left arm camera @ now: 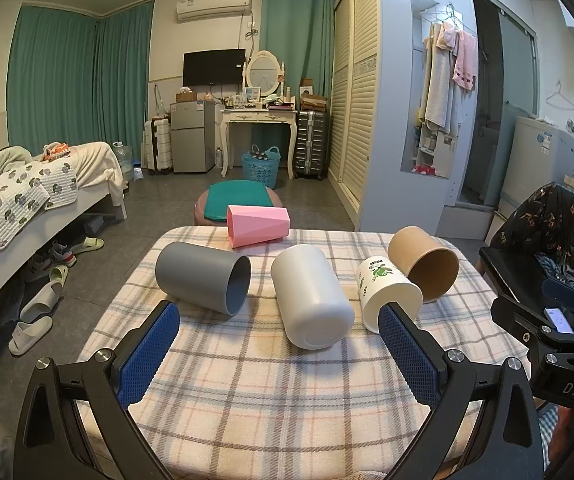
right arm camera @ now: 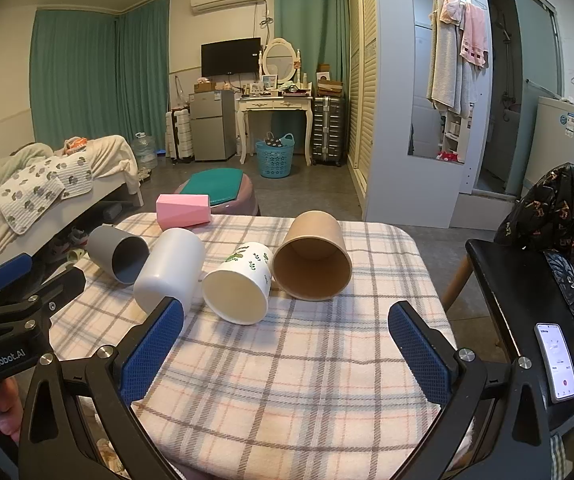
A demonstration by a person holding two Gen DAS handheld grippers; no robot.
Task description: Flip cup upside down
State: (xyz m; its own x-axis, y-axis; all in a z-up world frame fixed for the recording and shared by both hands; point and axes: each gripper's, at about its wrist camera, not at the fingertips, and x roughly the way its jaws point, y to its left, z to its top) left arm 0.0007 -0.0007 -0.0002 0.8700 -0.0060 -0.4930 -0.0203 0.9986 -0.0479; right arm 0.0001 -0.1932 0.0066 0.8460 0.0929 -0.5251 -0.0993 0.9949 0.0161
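My left gripper [left arm camera: 279,336] hangs low over the near part of the table [left arm camera: 247,400], its blue-padded fingers [left arm camera: 151,352] spread wide and holding nothing. My right gripper [right arm camera: 287,340] does the same a little to the right, fingers [right arm camera: 419,356] wide apart, nothing between them.

Five cups lie on their sides on the checked cloth. From my left camera, the white cup [left arm camera: 311,296] is dead ahead at twelve o'clock, its closed bottom turned toward me. At about eleven o'clock lies the gray cup [left arm camera: 203,276], mouth facing right and slightly toward me. Behind both, at the far edge of the table, is the pink cup [left arm camera: 257,225]. At about one o'clock is the leaf-printed cup [left arm camera: 387,296], its mouth toward me and partly hidden behind my right-hand finger pad. Just beside it, at two o'clock, lies the brown cup [left arm camera: 423,264]; the two look to be touching.

From my right camera, the leaf-printed cup [right arm camera: 239,284] sits at eleven o'clock and the brown cup [right arm camera: 313,256] at twelve, both mouths open toward me. The white cup [right arm camera: 171,272] and gray cup [right arm camera: 117,254] lie further round at ten o'clock, the pink cup [right arm camera: 183,210] beyond them.

A phone [right arm camera: 557,362] with a lit screen rests on a black chair [right arm camera: 507,280] at three o'clock.
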